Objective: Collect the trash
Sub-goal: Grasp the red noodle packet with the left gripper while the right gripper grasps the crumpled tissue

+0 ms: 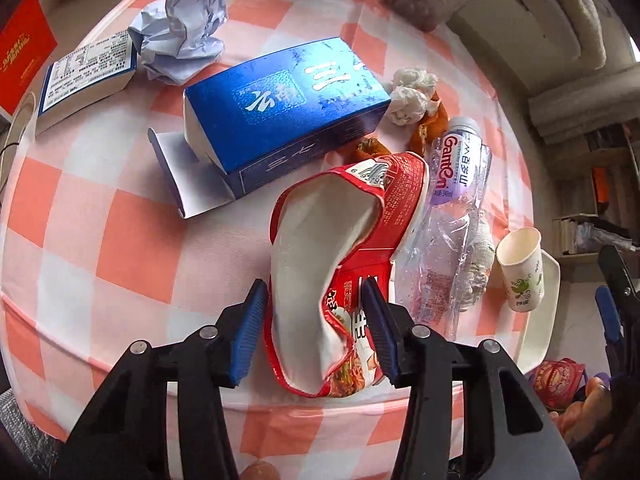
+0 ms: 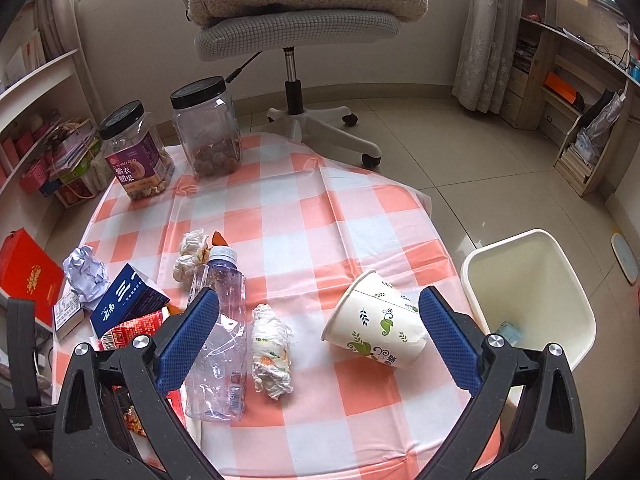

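My left gripper (image 1: 314, 332) points down at the checked tablecloth (image 1: 120, 240), its blue pads shut on the sides of a crushed red noodle cup (image 1: 320, 248). A crushed clear plastic bottle (image 1: 452, 208) lies just right of that cup. My right gripper (image 2: 319, 294) hovers wide open over the table with nothing between its fingers. A white paper cup (image 2: 380, 324) lies on its side by the right finger, and the bottle (image 2: 220, 340) by the left finger. A tissue wad (image 2: 272, 352) lies between them. A cream trash bin (image 2: 528, 280) stands on the floor to the right.
A blue carton (image 1: 280, 120), crumpled paper (image 1: 192, 20), a small white box (image 1: 84, 80), a tissue ball (image 1: 412, 92) and orange peel (image 1: 430, 124) lie further back. Two black-lidded jars (image 2: 136, 152) (image 2: 208, 132) stand at the far edge. An office chair (image 2: 296, 20) is beyond.
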